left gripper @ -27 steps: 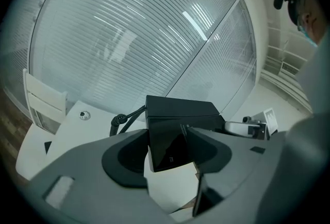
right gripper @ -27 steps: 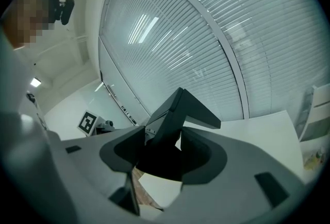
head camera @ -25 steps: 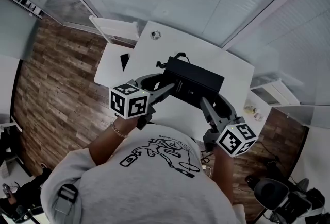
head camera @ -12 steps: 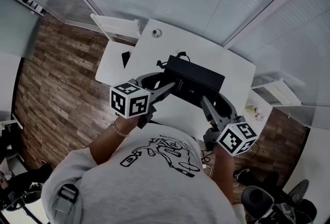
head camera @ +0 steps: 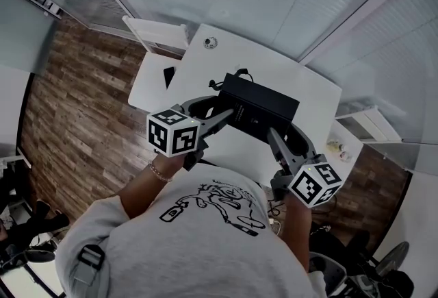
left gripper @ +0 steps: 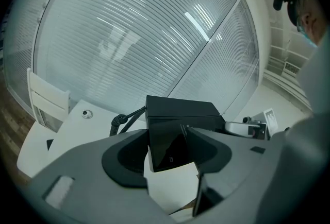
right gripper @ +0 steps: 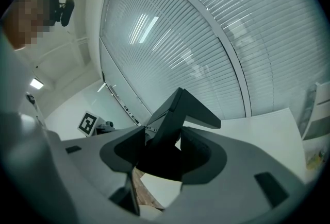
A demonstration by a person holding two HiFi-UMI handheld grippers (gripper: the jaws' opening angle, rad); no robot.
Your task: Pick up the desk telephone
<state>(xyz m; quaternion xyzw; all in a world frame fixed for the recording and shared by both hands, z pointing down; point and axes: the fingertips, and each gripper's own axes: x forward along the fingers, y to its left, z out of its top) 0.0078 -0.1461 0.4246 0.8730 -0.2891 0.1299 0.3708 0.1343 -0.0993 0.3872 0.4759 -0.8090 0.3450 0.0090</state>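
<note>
The white worktop point(head camera: 205, 64) carries one task item, the black desk telephone point(head camera: 263, 108), which is near the middle of the worktop and directly ahead of the person. In the head view its long axis runs from upper left to lower right.

The two grippers bracket the telephone along that axis, one at each end.
- The left gripper point(head camera: 222, 108) is at the near-left corner of the telephone. In the left gripper view, the jaws of the left gripper point(left gripper: 167, 145) are closed to the width of that corner, with the telephone point(left gripper: 178, 115) filling the gap between them.
- The right gripper point(head camera: 282, 133) is at the near-right edge. In the right gripper view, the jaws of the right gripper point(right gripper: 164, 148) are clamped on a wedge-shaped edge of the telephone point(right gripper: 185, 109).

Neither gripper is nearer than the other. A lift depends on both rising together, so that the body stays level.

The cord point(head camera: 236, 75) leaves the far-left corner of the telephone and appears as a loop in the left gripper view point(left gripper: 124, 117).

Not determinable:
- whether the base is off the worktop
- where the cord ends
- the handset and keypad, which do not show as separate parts of the black body

The person's torso hides the near edge of the worktop.
</note>
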